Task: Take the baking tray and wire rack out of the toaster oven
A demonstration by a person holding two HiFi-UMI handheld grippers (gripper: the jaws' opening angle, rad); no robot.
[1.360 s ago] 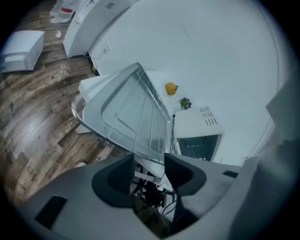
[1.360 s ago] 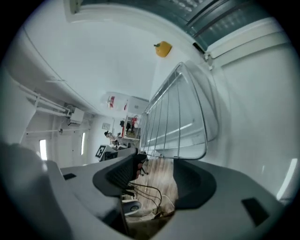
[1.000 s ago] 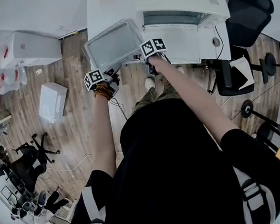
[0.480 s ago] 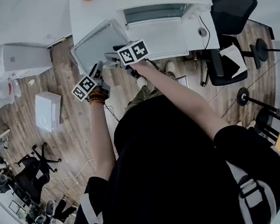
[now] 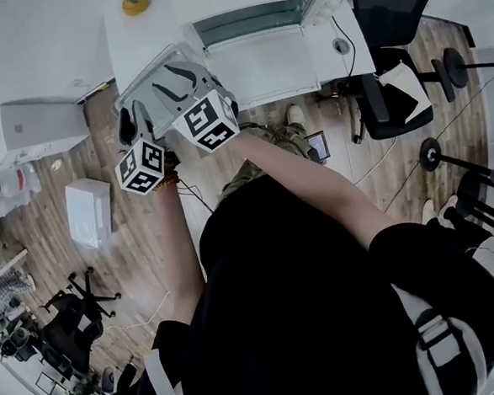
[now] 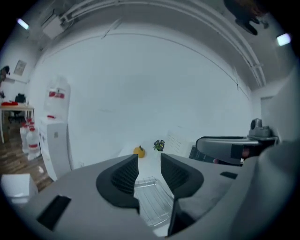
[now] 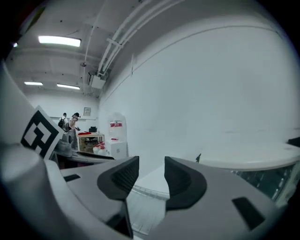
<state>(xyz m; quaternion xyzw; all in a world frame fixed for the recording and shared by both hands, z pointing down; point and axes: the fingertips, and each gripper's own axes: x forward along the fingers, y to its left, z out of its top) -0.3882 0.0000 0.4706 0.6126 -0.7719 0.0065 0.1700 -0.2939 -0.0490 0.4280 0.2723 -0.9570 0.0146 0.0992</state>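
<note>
One baking tray (image 6: 152,201); one toaster oven (image 5: 256,19), open; one orange fruit (image 5: 135,3), perhaps.

Left tool (image 6: 149,159), right tool (image 7: 151,164): matt grey plastic shells. The jaws of both have just been closing in, with nothing between them.
Pads (image 6: 125,174): black, matt, finely ribbed.
Marker cube (image 5: 141,166): white faces, black print, no gloss.
Baking tray (image 6: 152,206), below the left tool: pale grey metal, light sheen.
Table (image 5: 139,39), under the tools: smooth white.
Toaster oven (image 5: 324,27), right of the right tool: smooth white casing.
Floor (image 5: 115,244): wood planks, low sheen.
</note>
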